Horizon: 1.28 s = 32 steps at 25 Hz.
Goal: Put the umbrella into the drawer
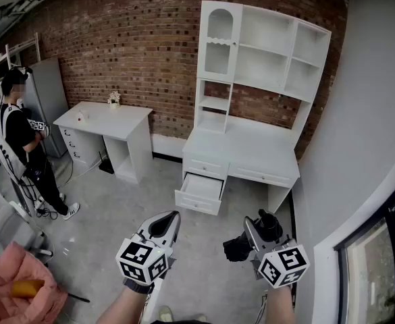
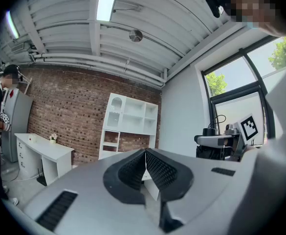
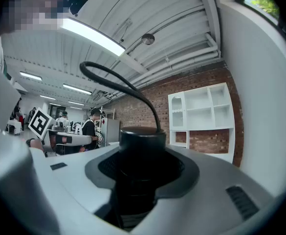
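Two-gripper carry, judged early in the task. Grips umbrella (image 3: 142,140) in right gripper (image 1: 256,231), strap (image 3: 117,81) looped above; shows left gripper (image 2: 145,155) pinched shut, empty. Faces open drawer (image 1: 197,202) of white desk (image 1: 251,150), well apart. Calls next for an approach, then lowering umbrella into drawer.

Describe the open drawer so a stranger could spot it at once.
Against the brick wall stands a tall white desk with shelves on top. Low on its left side is the drawer, the only one pulled out; the upper drawers are shut.
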Available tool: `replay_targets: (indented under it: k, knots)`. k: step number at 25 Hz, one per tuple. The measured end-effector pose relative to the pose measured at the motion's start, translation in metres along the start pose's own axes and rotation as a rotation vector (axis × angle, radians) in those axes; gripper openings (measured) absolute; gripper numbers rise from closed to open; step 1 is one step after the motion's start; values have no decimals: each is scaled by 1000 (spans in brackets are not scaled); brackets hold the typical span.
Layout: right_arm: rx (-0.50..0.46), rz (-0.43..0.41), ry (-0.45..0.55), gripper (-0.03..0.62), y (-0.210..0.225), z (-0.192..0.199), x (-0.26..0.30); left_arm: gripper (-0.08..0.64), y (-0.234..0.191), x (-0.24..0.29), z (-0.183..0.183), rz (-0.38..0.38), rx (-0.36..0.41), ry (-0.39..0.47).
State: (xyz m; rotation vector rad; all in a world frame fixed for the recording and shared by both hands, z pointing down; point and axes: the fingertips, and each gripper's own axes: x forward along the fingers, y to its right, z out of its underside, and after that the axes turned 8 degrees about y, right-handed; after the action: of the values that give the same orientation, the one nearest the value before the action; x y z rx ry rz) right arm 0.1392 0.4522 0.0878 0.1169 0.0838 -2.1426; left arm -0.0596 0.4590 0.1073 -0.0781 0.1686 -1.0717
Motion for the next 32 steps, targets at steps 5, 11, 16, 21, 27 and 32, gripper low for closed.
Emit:
replay_targets:
  k: [5,11,16,21,27,32]
  knots:
    - [-10,1,5,170,-4,-3,-3,8,1,-5,-2,6,8,7]
    - [-16,-6,5,170,-10,-2,-6,8,2,-9,-1,9,7,6]
    - [-1,-19,1,170,-13,-3,-9,8,7,-9,3,16,2,-3]
    - [22,-13,16,170,-6,-8,-10,8,10,-1,3,21,5,1]
    - [33,-10,17,170,15,0,-20,8,26,12,19,11,13,-7]
    - [27,-31,6,170,31,11,-21,8,42,25,34,3,21,-24]
